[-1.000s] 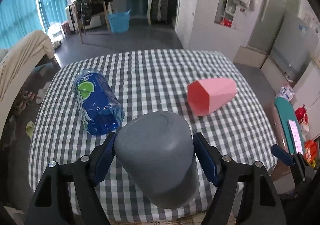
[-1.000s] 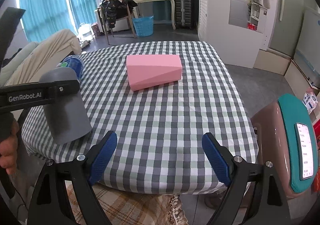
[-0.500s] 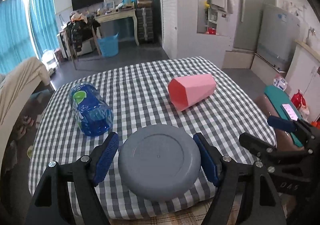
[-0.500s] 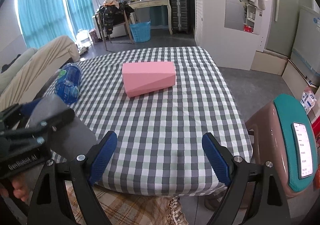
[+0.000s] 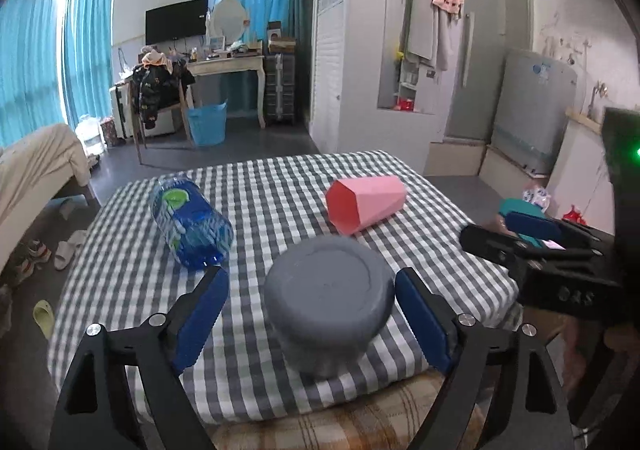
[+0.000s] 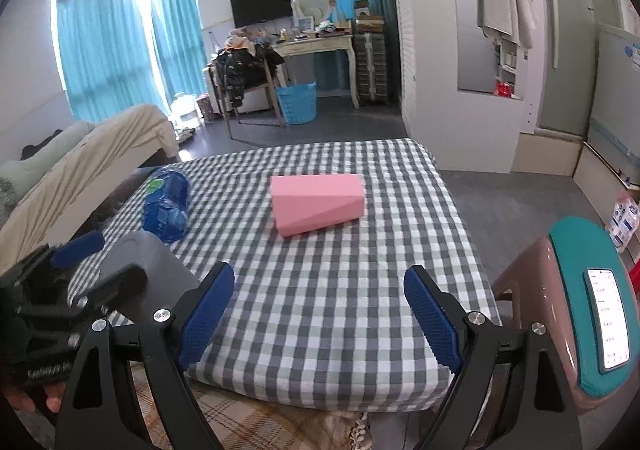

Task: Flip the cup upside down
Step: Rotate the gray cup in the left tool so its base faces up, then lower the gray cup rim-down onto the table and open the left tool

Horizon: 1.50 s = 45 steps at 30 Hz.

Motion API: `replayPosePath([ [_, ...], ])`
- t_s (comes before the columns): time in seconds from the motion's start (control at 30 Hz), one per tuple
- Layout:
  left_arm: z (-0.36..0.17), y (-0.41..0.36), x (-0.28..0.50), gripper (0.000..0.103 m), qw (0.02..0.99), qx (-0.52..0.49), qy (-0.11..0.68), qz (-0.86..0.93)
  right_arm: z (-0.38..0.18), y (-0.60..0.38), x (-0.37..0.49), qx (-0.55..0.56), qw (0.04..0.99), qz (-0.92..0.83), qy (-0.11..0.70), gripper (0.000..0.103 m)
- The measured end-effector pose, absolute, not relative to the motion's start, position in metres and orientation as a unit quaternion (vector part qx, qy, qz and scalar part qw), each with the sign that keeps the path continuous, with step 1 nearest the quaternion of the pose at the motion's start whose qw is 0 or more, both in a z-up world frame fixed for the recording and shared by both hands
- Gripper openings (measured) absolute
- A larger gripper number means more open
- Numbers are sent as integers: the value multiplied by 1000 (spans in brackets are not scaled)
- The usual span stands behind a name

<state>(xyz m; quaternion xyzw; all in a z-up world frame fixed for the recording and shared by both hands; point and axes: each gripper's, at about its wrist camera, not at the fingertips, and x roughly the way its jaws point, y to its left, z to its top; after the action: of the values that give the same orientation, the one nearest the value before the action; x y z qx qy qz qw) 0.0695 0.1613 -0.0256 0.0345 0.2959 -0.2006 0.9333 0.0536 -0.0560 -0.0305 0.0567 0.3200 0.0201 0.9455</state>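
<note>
A grey cup (image 5: pixel 330 302) stands upside down on the checked tablecloth (image 5: pixel 280 194) near the front edge, its flat base up. My left gripper (image 5: pixel 310 320) is open, its blue pads (image 5: pixel 200 314) on either side of the cup with gaps. The cup also shows in the right wrist view (image 6: pixel 148 262), partly hidden by the left gripper. My right gripper (image 6: pixel 318 314) is open and empty over the table's front right part.
A pink faceted cup (image 5: pixel 364 202) lies on its side mid-table. A blue water bottle (image 5: pixel 190 226) lies on its side at the left. A brown stool with a teal cushion and a phone (image 6: pixel 592 314) stands at the right.
The left gripper set the grey cup down base-up on the cloth and opened; its pads now stand apart from the cup. The right gripper barely moved.
</note>
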Motion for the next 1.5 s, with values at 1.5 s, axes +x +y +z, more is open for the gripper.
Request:
replayPosePath([
  [1.5, -80, 128, 151, 74, 915, 15, 359, -182, -55, -52, 81, 41, 931, 12, 361, 87],
])
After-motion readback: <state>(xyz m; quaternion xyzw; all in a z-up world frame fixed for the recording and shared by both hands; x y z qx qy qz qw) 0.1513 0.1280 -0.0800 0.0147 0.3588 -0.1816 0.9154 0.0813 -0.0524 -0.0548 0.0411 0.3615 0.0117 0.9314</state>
